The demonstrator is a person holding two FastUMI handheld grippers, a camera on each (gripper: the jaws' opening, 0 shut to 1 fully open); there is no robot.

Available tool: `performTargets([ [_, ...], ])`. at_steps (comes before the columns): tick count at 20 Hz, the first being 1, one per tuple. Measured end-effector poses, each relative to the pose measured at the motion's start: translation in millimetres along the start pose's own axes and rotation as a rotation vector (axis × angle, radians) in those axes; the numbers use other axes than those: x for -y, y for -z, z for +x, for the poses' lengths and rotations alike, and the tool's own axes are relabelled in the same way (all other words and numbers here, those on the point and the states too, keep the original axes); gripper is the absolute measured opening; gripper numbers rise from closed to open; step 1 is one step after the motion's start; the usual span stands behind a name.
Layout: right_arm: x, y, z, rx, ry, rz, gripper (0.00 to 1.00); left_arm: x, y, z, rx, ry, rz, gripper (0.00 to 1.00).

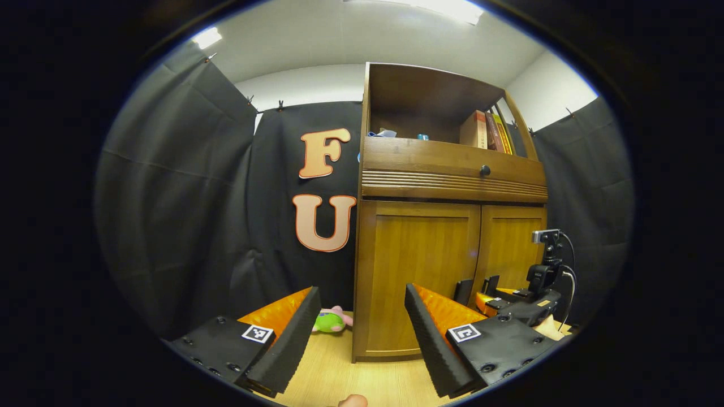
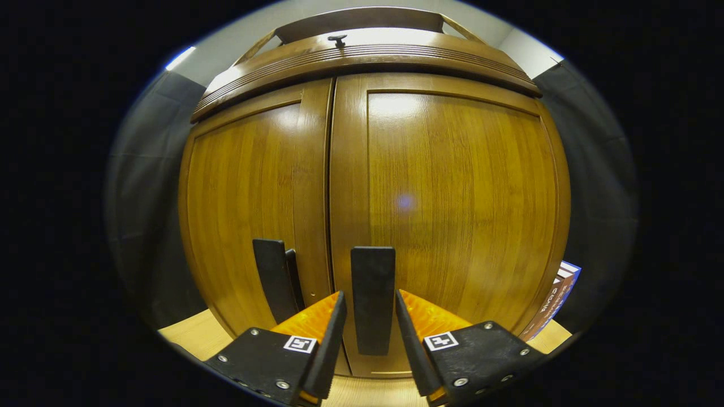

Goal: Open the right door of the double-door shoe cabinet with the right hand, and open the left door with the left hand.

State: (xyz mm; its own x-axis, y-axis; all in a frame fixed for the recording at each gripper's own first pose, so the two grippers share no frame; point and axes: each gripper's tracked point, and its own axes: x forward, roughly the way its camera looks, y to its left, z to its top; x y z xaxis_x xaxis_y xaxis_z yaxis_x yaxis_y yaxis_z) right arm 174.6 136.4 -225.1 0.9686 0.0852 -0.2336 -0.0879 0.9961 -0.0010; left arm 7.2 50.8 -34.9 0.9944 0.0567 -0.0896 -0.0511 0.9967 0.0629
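Left gripper view: my left gripper [image 1: 362,328] hangs back from the shoe cabinet [image 1: 447,226], fingers spread wide, nothing btwn them. Both doors shut; left door [image 1: 421,271] ahead, right door [image 1: 512,249] beyond it. My right gripper [image 1: 492,297] is low at the cabinet front, near the door handles [image 1: 464,291]. Books [image 1: 486,131] on the upper shelf, knob [image 1: 485,169] on the drawer, plush toy [image 1: 332,320] on the floor by the cabinet's left side.

Right gripper view: my right gripper [image 2: 369,322] is close up to the doors, fingers apart w/ the right door handle [image 2: 373,297] btwn them, a gap on each side, not pinched. Left door handle [image 2: 275,285] just left of the seam.
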Motion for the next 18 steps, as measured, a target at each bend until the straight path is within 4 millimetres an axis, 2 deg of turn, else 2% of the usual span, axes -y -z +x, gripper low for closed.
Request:
performTargets([
  [3, 1, 2, 0, -0.003, 0.0, 0.011, 0.4, 1, -9, -6, 0.03, -0.009, 0.006, 0.94],
  [4, 1, 3, 0, -0.006, -0.006, 0.013, 0.27, 3, -10, -7, 0.036, -0.004, 0.006, 0.98],
  [5, 1, 3, -1, -0.008, -0.01, 0.012, 0.37, 7, -9, -8, 0.038, 0.004, 0.005, 0.96],
  [9, 2, 5, -12, -0.007, -0.021, -0.01, 0.34, 18, 1, -7, -0.001, 0.037, -0.013, 0.96],
  [11, 2, 6, -20, -0.011, -0.045, -0.004, 0.34, 19, -1, -8, -0.003, 0.032, -0.011, 0.98],
  [13, 4, 6, -34, -0.012, -0.072, 0.008, 0.33, 18, -6, -10, 0.011, 0.018, 0.0, 0.94],
  [18, 11, 7, -73, -0.005, -0.118, -0.005, 0.33, 24, -12, -18, 0.029, 0.024, 0.009, 0.95],
])
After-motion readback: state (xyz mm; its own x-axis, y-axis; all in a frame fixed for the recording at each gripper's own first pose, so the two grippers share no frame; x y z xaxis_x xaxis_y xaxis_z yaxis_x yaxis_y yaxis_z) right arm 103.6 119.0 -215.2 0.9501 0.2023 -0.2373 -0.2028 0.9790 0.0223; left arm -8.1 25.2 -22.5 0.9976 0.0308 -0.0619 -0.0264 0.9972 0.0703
